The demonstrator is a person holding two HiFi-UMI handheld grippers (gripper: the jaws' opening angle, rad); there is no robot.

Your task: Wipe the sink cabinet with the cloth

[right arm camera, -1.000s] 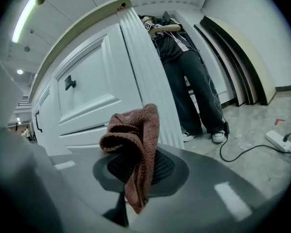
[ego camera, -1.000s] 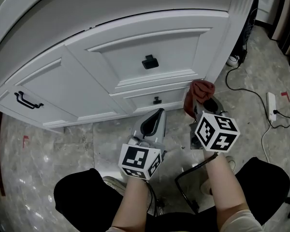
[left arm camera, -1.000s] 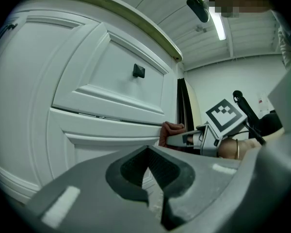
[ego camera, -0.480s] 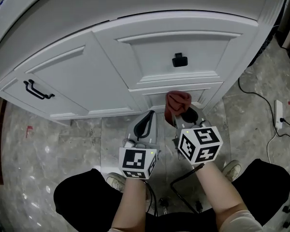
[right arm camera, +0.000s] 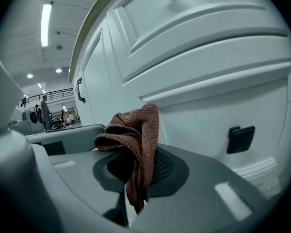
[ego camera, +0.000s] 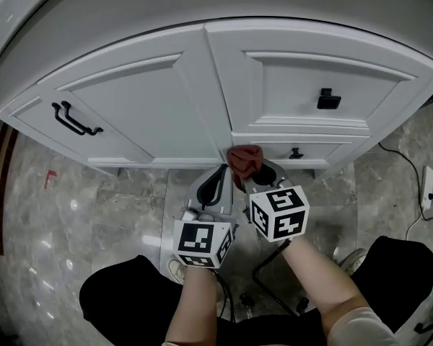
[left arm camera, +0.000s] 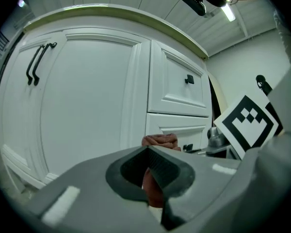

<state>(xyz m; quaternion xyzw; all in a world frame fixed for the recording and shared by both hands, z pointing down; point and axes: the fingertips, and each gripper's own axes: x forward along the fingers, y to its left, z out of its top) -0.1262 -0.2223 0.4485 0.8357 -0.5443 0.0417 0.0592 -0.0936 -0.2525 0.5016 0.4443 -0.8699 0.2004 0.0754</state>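
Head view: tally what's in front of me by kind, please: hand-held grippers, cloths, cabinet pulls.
Hand-held gripper: 2 (left, right)
Cloth: 1
Bar handle: 1
Square knob: 2 ()
Total: 6

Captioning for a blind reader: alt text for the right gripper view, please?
The right tool is shut on a reddish-brown cloth, close in front of a white cabinet with a black knob.
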